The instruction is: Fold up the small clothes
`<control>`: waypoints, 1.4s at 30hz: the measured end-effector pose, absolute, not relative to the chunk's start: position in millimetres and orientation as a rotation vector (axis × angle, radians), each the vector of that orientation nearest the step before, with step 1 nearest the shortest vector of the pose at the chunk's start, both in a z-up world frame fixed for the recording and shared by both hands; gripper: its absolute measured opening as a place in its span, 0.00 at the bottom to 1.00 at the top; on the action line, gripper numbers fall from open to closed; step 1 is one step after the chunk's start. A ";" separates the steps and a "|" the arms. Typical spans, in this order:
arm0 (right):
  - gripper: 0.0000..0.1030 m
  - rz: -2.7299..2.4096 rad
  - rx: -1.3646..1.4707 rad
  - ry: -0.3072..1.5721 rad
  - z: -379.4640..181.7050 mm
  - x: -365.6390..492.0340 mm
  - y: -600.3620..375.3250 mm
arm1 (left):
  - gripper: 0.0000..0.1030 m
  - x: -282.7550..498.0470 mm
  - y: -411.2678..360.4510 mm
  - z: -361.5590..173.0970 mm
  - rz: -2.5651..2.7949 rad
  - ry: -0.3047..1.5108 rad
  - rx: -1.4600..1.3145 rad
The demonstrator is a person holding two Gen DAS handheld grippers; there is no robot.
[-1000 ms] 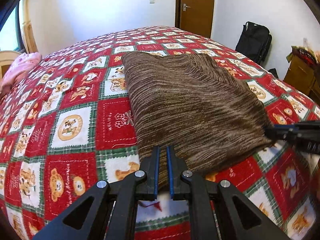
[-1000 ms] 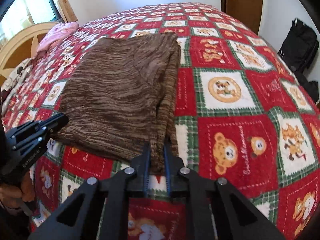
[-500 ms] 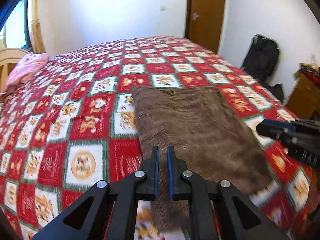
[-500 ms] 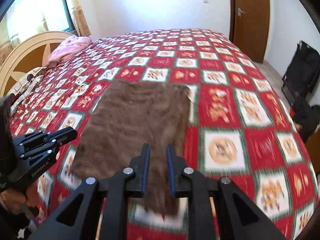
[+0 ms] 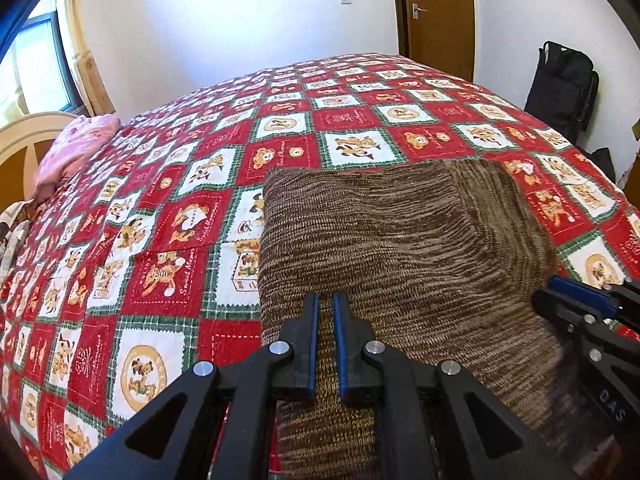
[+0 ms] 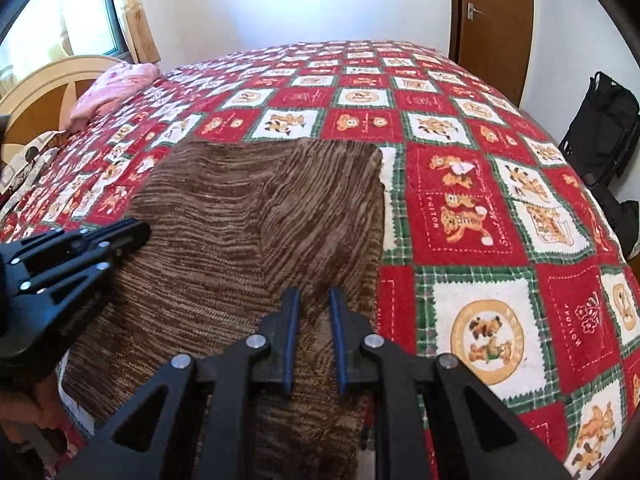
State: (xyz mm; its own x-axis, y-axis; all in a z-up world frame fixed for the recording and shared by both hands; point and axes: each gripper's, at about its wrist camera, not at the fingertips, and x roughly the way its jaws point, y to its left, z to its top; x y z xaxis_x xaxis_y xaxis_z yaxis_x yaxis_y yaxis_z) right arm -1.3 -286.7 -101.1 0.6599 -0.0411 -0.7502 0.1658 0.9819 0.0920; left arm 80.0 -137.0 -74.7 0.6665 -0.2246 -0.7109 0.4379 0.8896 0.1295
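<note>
A brown striped knit garment (image 5: 400, 248) lies on the bed, its near edge lifted off the quilt. My left gripper (image 5: 325, 312) is shut on the garment's near left corner; cloth runs between its blue pads. My right gripper (image 6: 314, 308) is shut on the near right corner of the same garment (image 6: 248, 232). Each gripper shows in the other's view: the right one (image 5: 576, 304) at the right edge, the left one (image 6: 132, 236) at the left edge. The far edge of the garment rests flat on the quilt.
The bed carries a red, white and green teddy-bear quilt (image 5: 168, 216). A pink cloth (image 5: 72, 148) lies by the wooden headboard (image 6: 44, 84) at the left. A black bag (image 6: 604, 124) stands on the floor at the right, near a brown door (image 5: 436, 12).
Both grippers have risen and pulled back with the garment's near corners. The near edge has come up off the quilt and the garment now looks shorter and farther away.
</note>
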 end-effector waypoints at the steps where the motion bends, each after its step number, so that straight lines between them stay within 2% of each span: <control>1: 0.17 -0.118 0.144 0.833 -101.8 -2.2 -285.1 | 0.08 79.0 -137.9 -76.0 -0.375 0.741 0.310; 15: 0.18 -0.118 0.174 0.793 -102.3 -5.8 -286.9 | 0.08 74.3 -146.8 -80.0 -0.341 0.703 0.372; 20: 0.19 -0.118 0.256 0.777 -89.2 -12.7 -295.6 | 0.08 74.9 -146.5 -77.9 -0.350 0.719 0.363; 22: 0.23 -0.124 0.254 0.760 -80.5 -12.9 -296.2 | 0.08 74.1 -143.9 -74.1 -0.350 0.728 0.345; 27: 0.23 -0.138 0.250 0.752 -67.5 13.2 -297.8 | 0.08 71.5 -139.9 -67.7 -0.352 0.755 0.326; 29: 0.27 -0.134 0.241 0.759 -70.9 27.6 -297.6 | 0.08 71.9 -137.6 -64.9 -0.343 0.749 0.335; 33: 0.28 -0.146 0.205 0.826 -98.3 48.2 -292.6 | 0.08 80.2 -129.0 -53.5 -0.326 0.728 0.330; 35: 0.29 -0.152 0.196 0.796 -101.6 43.3 -292.0 | 0.08 87.8 -123.4 -45.9 -0.309 0.714 0.303; 38: 0.34 -0.132 0.215 0.778 -97.7 37.4 -295.9 | 0.08 103.4 -117.1 -42.7 -0.314 0.751 0.231; 42: 0.56 -0.127 0.398 0.646 -87.4 8.0 -323.2 | 0.09 120.8 -106.7 -58.6 -0.363 0.850 0.086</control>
